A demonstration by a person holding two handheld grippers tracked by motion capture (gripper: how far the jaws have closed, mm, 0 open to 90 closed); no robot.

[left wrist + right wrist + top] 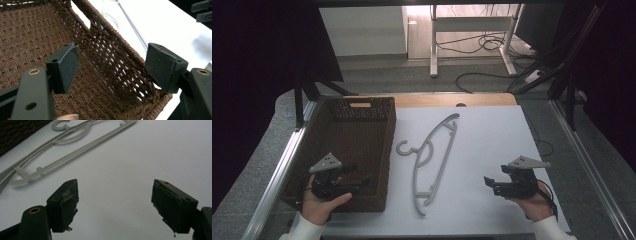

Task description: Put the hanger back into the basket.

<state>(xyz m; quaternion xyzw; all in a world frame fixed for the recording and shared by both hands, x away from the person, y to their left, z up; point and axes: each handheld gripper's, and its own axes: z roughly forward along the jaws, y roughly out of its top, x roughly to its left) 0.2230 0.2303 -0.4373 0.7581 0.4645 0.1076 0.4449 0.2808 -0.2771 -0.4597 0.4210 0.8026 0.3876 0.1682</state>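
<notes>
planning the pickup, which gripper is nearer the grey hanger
Roughly even, perhaps right. The right gripper is beside the hanger over bare table; the left gripper hovers over the basket.

1 grey hanger (pixel 430 160), 1 brown woven basket (pixel 377 202), 2 grippers: left (pixel 362 179), right (pixel 488 182).

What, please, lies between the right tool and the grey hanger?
Only bare white table separates the right tool from the hanger, in the high view.

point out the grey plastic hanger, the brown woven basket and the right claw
grey plastic hanger (pixel 443 145), high view, long bar
brown woven basket (pixel 388 150), high view, right rim
right claw (pixel 490 183), high view, between its fingertips
</notes>
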